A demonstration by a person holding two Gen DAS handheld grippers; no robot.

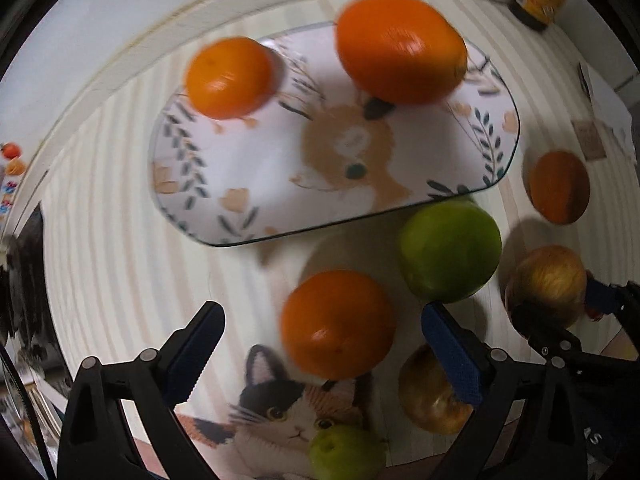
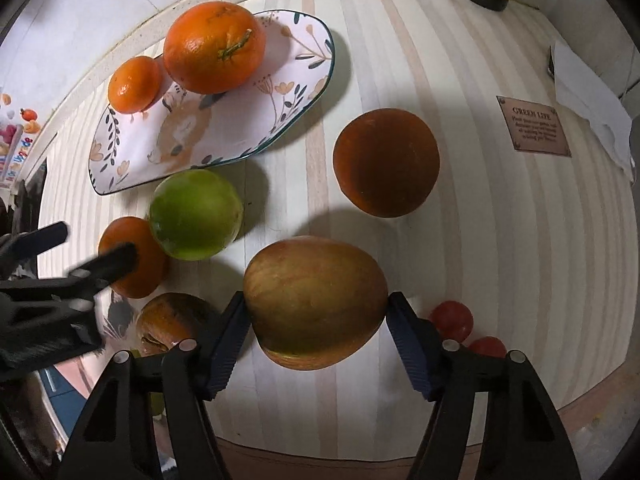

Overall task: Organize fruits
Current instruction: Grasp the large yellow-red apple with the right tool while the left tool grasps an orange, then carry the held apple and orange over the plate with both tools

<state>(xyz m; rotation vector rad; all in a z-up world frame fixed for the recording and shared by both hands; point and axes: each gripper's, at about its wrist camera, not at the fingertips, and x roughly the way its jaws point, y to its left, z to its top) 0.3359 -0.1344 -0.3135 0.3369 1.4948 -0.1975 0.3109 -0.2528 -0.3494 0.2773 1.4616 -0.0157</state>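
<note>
Your right gripper [image 2: 316, 320] is clamped on a yellow-red streaked apple [image 2: 316, 300] near the table's [image 2: 500, 240] front edge; your left gripper [image 1: 320, 336] stands spread around a glossy orange [image 1: 338, 324]. Two more oranges sit on the far floral plate [image 2: 224, 136].

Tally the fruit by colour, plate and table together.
Round orange citrus fruits: 4
Round green fruits: 2
Yellow-red streaked apples: 2
Small red round fruits: 2
Total: 10
</note>
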